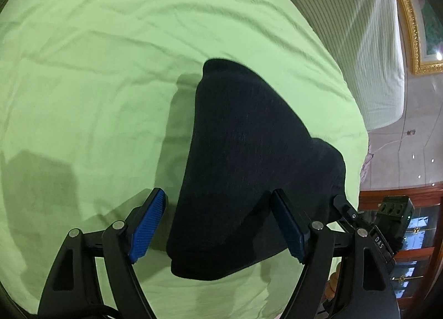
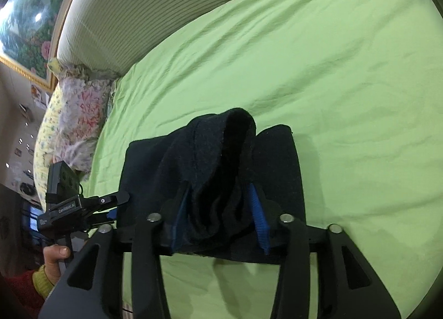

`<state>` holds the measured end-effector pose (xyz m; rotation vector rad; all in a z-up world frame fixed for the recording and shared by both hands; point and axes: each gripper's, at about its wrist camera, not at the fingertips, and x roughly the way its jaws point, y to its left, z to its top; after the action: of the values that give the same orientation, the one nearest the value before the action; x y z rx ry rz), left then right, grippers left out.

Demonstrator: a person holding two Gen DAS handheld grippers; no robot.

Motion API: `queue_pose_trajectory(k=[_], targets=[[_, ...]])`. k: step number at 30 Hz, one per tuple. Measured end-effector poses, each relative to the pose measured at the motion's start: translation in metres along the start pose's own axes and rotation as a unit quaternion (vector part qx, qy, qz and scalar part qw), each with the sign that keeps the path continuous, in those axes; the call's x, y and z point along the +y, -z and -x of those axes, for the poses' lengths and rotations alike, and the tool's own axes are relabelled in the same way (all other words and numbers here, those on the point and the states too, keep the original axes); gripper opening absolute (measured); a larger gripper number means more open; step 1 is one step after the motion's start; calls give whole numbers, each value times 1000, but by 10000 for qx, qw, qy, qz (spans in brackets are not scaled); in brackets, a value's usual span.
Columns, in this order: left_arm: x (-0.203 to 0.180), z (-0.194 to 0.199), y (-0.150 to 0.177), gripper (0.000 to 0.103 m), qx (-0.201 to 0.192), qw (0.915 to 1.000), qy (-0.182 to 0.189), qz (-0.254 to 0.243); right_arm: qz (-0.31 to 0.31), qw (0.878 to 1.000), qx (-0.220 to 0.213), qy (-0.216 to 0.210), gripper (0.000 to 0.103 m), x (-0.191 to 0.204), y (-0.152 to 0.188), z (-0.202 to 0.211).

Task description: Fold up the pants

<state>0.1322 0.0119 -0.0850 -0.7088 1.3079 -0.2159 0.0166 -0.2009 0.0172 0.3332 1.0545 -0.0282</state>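
Dark navy pants (image 1: 243,158) lie folded in a compact bundle on the green bed sheet (image 1: 97,70). My left gripper (image 1: 218,222) is open, its blue pads (image 1: 148,225) on either side of the bundle's near end, not pinching it. In the right wrist view the pants (image 2: 216,169) are bunched up between the blue pads (image 2: 259,216) of my right gripper (image 2: 218,208), which is shut on a raised fold of the cloth. The other gripper (image 2: 83,205) shows at the left edge of the pants, and in the left wrist view the other gripper (image 1: 368,225) shows at their right.
A striped headboard cushion (image 2: 133,14) runs along the bed's far side. Floral pillows (image 2: 72,119) lie at the left in the right wrist view. A gold-framed picture (image 1: 412,28) hangs on the wall and a wooden cabinet (image 1: 415,236) stands beside the bed.
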Motion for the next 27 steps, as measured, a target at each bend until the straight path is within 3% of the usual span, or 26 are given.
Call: queue_pose_trajectory(k=[3,7,9,10,14,20,22,25,27], targets=[[0,-3,3,79,41,10000,-19,-55,132,9998,74,156,55,-1,1,-5],[-3,-5,-2,79,108,9999,-17,-106,-236,9993,204,-214,55,-11,3,-13],[-7,-10,-1,79,165,9997,-59,-155,-250,9989,239,-309,42,-11,6,-16],[-9,-10,1,79,167,9997,-71,-179,-228,9988,242,-354,30,-10,7,-16],[-17,-8,7,79,179,9996,-81,-225,-121,9986,22,-515,18,-2,8,-2],[-37,-4,9,79,217,9987,-84,-443,-61,9973,-378,-632,17,1,7,39],[-39,-8,10,79,243,9982,-171,-514,-290,9975,-182,-621,18,-13,9,37],[-39,-16,11,79,331,9980,-224,-485,-300,9994,153,-95,29,-22,16,21],[-38,-17,12,79,311,9980,-254,-489,-367,9992,131,-9,31,-23,19,20]])
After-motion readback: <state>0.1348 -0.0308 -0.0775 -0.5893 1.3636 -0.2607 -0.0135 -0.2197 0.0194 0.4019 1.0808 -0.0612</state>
